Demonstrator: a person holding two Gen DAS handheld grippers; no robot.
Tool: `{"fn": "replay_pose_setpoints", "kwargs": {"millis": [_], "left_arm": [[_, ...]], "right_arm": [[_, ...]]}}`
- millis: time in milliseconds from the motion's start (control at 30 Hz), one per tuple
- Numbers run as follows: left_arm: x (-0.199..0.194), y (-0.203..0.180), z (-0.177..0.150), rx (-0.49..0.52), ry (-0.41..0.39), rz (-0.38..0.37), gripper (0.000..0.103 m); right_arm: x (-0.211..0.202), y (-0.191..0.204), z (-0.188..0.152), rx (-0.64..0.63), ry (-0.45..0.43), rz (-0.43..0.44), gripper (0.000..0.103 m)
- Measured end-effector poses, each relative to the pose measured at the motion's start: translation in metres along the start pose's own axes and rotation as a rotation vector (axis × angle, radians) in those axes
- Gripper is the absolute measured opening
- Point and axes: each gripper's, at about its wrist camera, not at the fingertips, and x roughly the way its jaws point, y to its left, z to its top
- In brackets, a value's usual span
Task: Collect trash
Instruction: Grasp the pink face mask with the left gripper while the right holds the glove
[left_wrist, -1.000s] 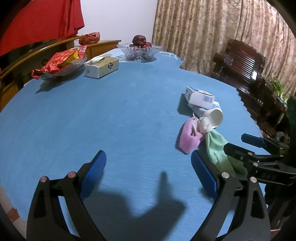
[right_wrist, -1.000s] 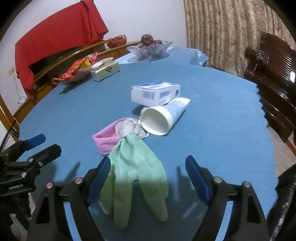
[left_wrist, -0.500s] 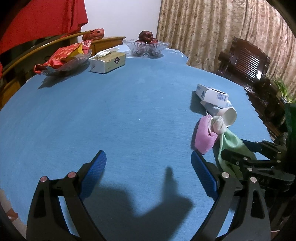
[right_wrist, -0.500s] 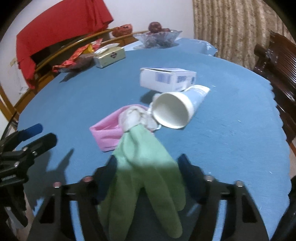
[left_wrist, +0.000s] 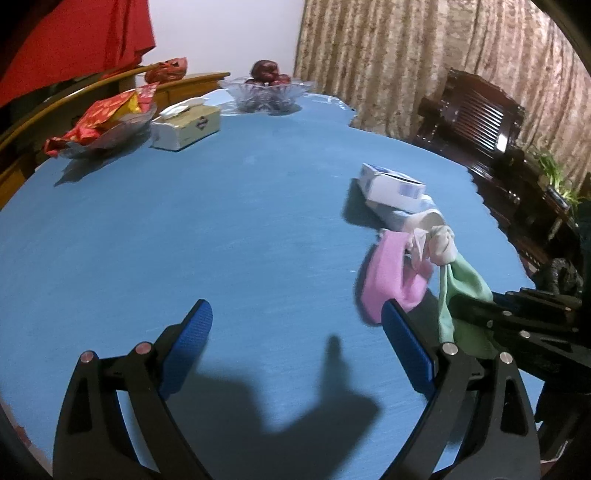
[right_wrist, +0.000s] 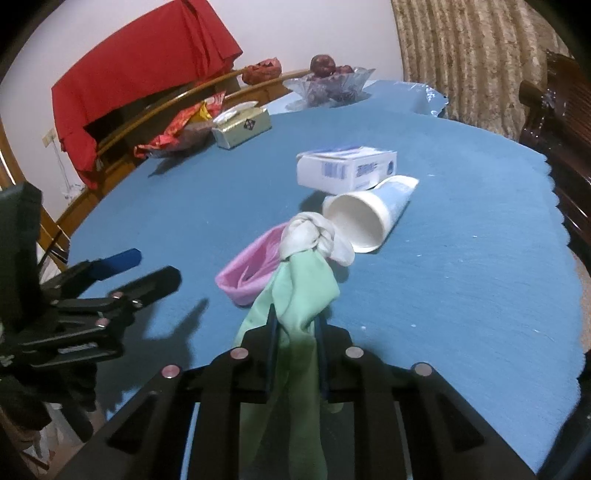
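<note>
Green glove (right_wrist: 295, 295) pinched in right tongs (right_wrist: 295, 332); left tongs (left_wrist: 295, 350) spread wide, hovering above table (left_wrist: 221, 221).

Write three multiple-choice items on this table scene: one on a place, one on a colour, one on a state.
1. Where is the tissue box?
A. on the chair
B. on the table's far side, beside the snack plate
C. under the white tube

2. What colour is the glove in the right hand-held gripper?
A. green
B. red
C. black

3. How is the left hand-held gripper?
A. shut on the white carton
B. shut on the glove
C. open and empty

Answers: B, it sits beside the plate; A, pale green cloth between shut fingers; C, only blue table between its spread fingers.
</note>
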Motion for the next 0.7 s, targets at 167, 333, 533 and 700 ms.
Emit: {"fn": "replay_pose_setpoints", "kwargs": {"millis": [167,333,533,700], "left_arm": [[0.006,-0.022,0.002,0.031,0.008,-0.035,0.090],[0.015,-0.039,0.002,0.048,0.019,-0.053,0.090],[0.037,-0.055,0.007,0.069,0.047,-0.063,0.090],[0.051,-0.060,0.012,0.061,0.070,-0.072,0.072]], "right_arm": [[-0.018,-0.019,-0.002,0.037,-0.015,-0.037,0.018],[-0.028,-0.044,-0.006,0.080,-0.018,-0.088,0.018],[-0.029,-0.059,-0.006,0.106,-0.016,-0.118,0.018],[-0.030,-0.062,-0.004,0.104,-0.022,-0.129,0.018]]}}
